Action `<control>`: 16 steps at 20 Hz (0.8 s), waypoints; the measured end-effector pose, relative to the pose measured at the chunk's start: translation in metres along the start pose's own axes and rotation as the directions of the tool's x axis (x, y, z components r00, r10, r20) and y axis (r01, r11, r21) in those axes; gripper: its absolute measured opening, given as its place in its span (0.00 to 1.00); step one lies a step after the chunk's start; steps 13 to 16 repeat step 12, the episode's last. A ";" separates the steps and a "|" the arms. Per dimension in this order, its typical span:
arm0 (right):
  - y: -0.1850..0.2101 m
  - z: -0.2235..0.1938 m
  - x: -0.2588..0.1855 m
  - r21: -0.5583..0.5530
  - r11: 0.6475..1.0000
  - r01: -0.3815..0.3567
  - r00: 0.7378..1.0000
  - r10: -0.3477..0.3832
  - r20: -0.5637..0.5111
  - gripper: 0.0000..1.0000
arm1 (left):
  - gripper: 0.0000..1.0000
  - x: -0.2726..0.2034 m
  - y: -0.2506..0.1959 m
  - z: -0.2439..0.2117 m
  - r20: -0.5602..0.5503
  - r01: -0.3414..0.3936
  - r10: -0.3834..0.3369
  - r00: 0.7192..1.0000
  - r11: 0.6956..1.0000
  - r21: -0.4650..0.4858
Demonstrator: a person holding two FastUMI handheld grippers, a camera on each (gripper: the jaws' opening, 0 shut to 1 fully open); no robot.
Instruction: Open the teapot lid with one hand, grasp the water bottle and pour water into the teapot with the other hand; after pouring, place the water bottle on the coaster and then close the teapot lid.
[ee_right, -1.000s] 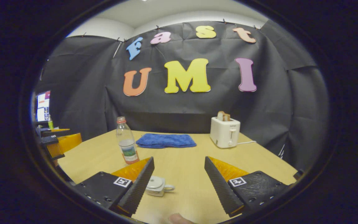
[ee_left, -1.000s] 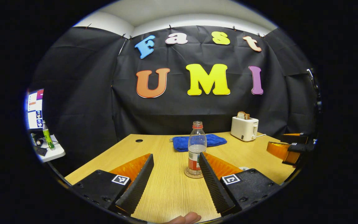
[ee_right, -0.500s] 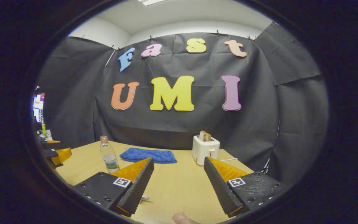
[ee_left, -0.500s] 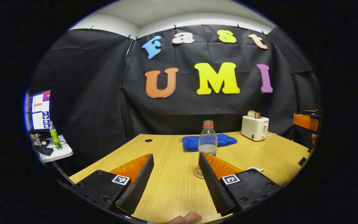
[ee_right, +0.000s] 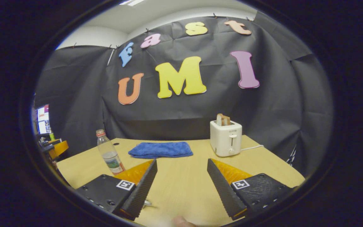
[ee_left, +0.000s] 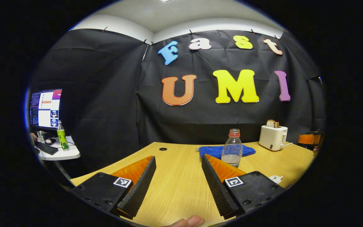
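A clear water bottle [ee_left: 233, 145] with a red cap stands upright on the wooden table [ee_left: 175, 176]; its base is hidden behind my left gripper's right finger. My left gripper [ee_left: 178, 157] is open and holds nothing, with the bottle beyond and right of it. A sliver of the white teapot [ee_left: 276, 179] peeks out at the lower right. In the right gripper view the bottle [ee_right: 109, 153] stands at the left. My right gripper [ee_right: 181, 160] is open over bare table, and a small pale bit of the teapot [ee_right: 146, 203] shows under its left finger.
A folded blue towel [ee_right: 161, 149] and a white toaster [ee_right: 225, 138] with bread stand at the back of the table. A monitor [ee_left: 46, 108] and a green bottle [ee_left: 62, 135] sit on a side table at the left. The table has a cable hole [ee_left: 163, 148].
The left gripper view has swung left, so the bottle has slid right, behind its right finger. The right gripper has drawn back and tilted; the teapot has dropped almost out of its view.
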State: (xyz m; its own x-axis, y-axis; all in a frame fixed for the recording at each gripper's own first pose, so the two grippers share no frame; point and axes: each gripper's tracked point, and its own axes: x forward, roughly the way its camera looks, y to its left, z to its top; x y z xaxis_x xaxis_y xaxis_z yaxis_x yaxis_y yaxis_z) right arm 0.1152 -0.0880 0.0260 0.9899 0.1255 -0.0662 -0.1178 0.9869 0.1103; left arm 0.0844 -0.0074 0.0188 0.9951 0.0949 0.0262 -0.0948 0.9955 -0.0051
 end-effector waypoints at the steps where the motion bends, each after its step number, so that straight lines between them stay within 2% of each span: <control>1: 0.002 0.006 -0.005 0.014 1.000 0.008 1.000 -0.008 0.010 0.96 | 0.92 0.003 -0.001 -0.001 -0.010 0.006 -0.006 1.000 1.000 0.007; 4: -0.002 0.017 -0.017 0.019 0.997 0.077 0.996 -0.077 0.041 0.96 | 0.92 0.005 -0.006 -0.002 -0.016 0.030 -0.030 0.999 0.998 0.059; 6: 0.001 0.022 -0.030 0.009 0.995 0.095 0.993 -0.095 0.064 0.96 | 0.92 0.002 -0.009 -0.001 -0.016 0.035 -0.034 0.999 0.996 0.077; 10: 0.012 0.020 -0.053 -0.019 0.995 0.099 0.992 -0.097 0.082 0.92 | 0.91 -0.013 -0.030 -0.004 -0.033 0.080 -0.077 0.997 0.991 0.105; 11: 0.012 0.021 -0.059 -0.034 0.994 0.106 0.991 -0.102 0.087 0.96 | 0.91 -0.017 -0.037 -0.006 -0.044 0.092 -0.088 0.995 0.990 0.106; 16: 0.010 0.022 -0.063 -0.042 0.993 0.114 0.990 -0.110 0.093 0.96 | 0.91 -0.019 -0.038 -0.007 -0.051 0.092 -0.087 0.995 0.990 0.108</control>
